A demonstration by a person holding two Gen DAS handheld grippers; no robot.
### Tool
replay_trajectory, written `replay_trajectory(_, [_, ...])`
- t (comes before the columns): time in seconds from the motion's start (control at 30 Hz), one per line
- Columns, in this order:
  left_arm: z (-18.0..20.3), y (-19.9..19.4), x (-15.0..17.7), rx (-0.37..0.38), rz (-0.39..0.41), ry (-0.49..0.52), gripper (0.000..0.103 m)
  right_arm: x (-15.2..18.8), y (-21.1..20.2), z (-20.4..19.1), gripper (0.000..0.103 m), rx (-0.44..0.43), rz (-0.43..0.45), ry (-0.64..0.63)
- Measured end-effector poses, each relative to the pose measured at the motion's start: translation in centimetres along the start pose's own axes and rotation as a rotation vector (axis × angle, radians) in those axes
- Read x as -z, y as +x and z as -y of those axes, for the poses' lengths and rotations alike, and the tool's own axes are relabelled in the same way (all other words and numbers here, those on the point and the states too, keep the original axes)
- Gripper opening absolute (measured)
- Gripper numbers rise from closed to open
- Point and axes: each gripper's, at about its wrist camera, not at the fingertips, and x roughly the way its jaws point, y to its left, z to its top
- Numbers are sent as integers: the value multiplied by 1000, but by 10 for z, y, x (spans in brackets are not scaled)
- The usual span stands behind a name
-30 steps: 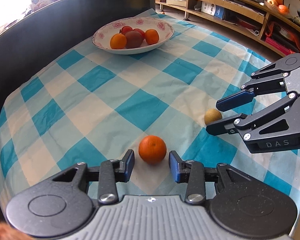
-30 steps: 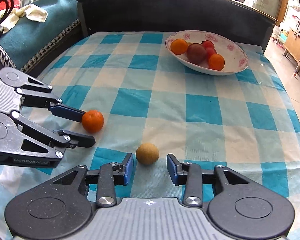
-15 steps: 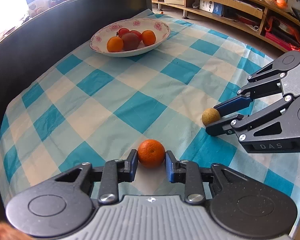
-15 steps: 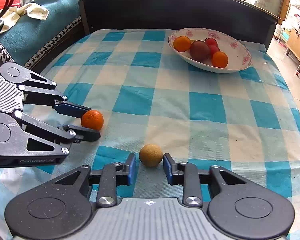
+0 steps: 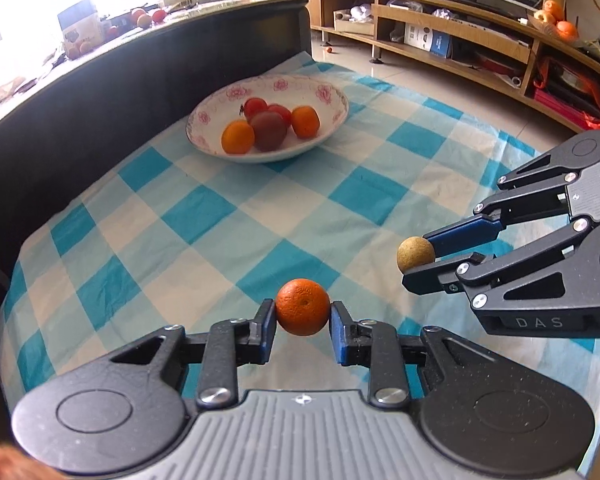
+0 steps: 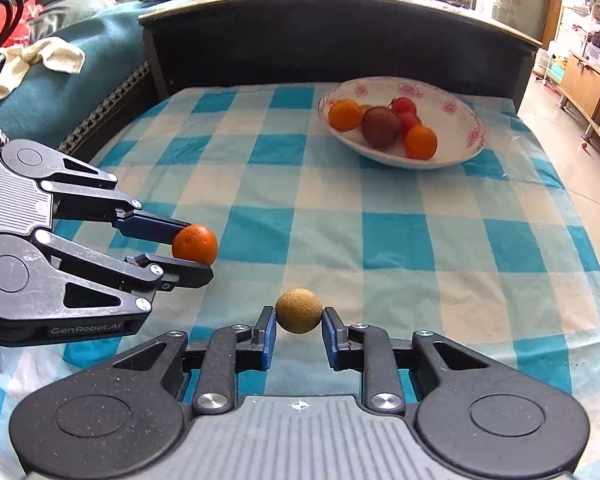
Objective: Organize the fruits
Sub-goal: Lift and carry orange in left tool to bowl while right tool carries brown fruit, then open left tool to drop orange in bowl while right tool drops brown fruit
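Note:
My left gripper (image 5: pixel 302 312) is shut on an orange (image 5: pixel 302 306) and holds it lifted above the blue-checked cloth; the orange also shows in the right wrist view (image 6: pixel 195 243). My right gripper (image 6: pixel 298 316) is shut on a small round tan-brown fruit (image 6: pixel 298 310), also lifted; it shows in the left wrist view (image 5: pixel 416 253). A white floral bowl (image 5: pixel 324 98) at the far end of the cloth holds two oranges, red tomatoes and a dark purple fruit; in the right wrist view the bowl (image 6: pixel 468 128) sits far right.
A dark raised headboard (image 5: pixel 100 92) runs along the far and left side of the cloth. A teal blanket with a white towel (image 6: pixel 56 58) lies left. Wooden shelving (image 5: pixel 480 40) and tiled floor lie beyond the right edge.
Both grippers closed on their fruits, the left on the orange and the right on the tan fruit, and lifted them off the cloth, moving toward the bowl.

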Motion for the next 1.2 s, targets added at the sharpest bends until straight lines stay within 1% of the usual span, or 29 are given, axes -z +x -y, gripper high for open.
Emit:
replay_trajectory(0.3, [-3,4,-34,-12,66,-10,37,-25,-9,9,19,5,81,22])
replay_trajectory(0.5, [-8,10,-56,-23,100,-20,37,-39,-10,22,19,37,117,36])
replay_trajectory(0.63, [-16,17,-75,-43,121,-33,37,-55,-8,31,20,61,144,43])
replay_trajectory(0.73, [-24,24,-90,-58,137,-38,37,-70,-2,39,20,74,163,50])
replay_trajectory(0.87, [-35,39,-109,-61,153,-59,36,-88,8,52,20,98,185,62])
replay_trajectory(0.97, [-40,51,-122,-81,160,-59,36,-98,18,60,21,117,194,57])
replay_trajectory(1.2, [-50,78,-140,-89,155,-80,36,-117,40,79,21,145,197,54])
